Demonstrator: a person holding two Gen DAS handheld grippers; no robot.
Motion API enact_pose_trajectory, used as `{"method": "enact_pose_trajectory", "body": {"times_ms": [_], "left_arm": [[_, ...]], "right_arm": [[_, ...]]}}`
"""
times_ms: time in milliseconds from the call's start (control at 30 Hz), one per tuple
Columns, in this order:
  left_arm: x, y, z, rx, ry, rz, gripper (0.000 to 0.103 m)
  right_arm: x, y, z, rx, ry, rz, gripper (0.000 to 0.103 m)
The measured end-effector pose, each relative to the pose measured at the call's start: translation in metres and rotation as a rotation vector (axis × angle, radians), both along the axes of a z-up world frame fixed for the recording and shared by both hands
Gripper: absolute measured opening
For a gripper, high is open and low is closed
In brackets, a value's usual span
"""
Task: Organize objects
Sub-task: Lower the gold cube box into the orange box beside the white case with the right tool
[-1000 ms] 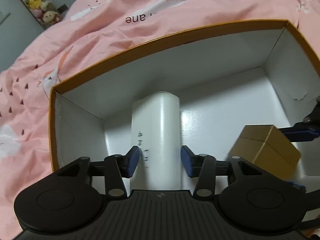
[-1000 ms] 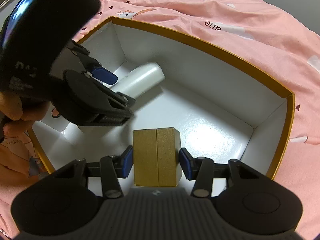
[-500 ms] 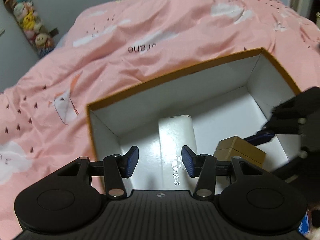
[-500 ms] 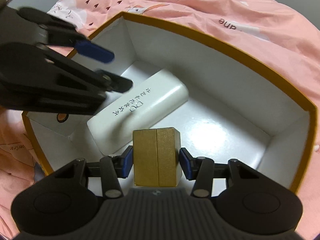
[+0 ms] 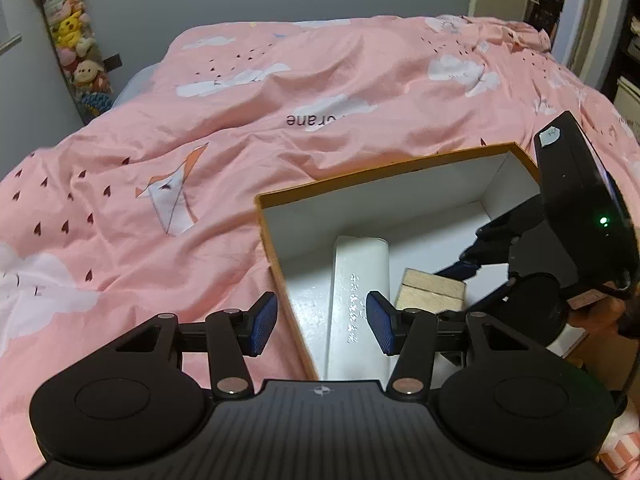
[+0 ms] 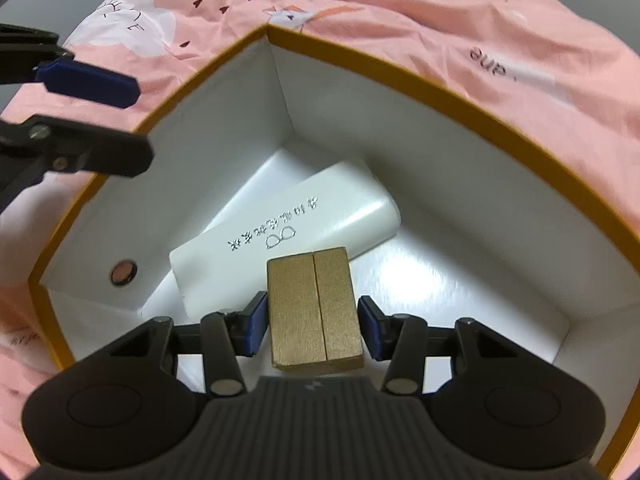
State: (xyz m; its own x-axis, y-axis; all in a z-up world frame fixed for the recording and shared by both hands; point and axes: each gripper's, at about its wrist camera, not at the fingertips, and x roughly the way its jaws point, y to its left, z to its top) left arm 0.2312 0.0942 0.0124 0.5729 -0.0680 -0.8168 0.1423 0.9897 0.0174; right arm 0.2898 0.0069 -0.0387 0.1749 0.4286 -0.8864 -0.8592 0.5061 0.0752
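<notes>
An orange-rimmed box (image 5: 360,178) with white inner walls (image 6: 400,128) lies on the pink bed. A white case with printed characters (image 6: 288,232) lies flat on its floor; it also shows in the left wrist view (image 5: 360,280). My left gripper (image 5: 322,322) is open and empty, raised above the box's left wall. My right gripper (image 6: 312,326) is shut on a small gold box (image 6: 314,308) and holds it inside the big box, next to the white case. The gold box shows in the left wrist view (image 5: 432,292).
A pink duvet (image 5: 240,120) with hearts and clouds surrounds the box. A hanging column of plush toys (image 5: 76,48) is at the far left wall. A doorway and furniture (image 5: 580,20) stand at the far right.
My left gripper let go of the white case, which now lies flat, and pulled back up and to the left. My right gripper still holds the gold box inside the big box.
</notes>
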Motion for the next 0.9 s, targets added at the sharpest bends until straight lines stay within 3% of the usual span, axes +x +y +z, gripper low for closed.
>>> {"method": "enact_pose_trajectory", "body": {"times_ms": [167,500,700,900], "left_arm": [[-0.002,0.015,-0.003,-0.049,0.015,0.040,0.061],[0.002,0.035,-0.005,-0.107,0.041,0.075,0.058],[0.009,0.043,0.001,-0.096,0.073,0.064,0.058],[0.010,0.046,0.002,-0.098,0.077,0.051,0.058]], "right_arm": [[-0.003,0.020,0.003,-0.020,-0.108,0.031,0.047],[0.027,0.014,0.008,-0.086,-0.144,-0.075,0.047],[0.050,0.020,0.011,-0.074,-0.063,-0.223,0.047],[0.054,0.033,0.013,-0.027,0.000,-0.276,0.047]]}}
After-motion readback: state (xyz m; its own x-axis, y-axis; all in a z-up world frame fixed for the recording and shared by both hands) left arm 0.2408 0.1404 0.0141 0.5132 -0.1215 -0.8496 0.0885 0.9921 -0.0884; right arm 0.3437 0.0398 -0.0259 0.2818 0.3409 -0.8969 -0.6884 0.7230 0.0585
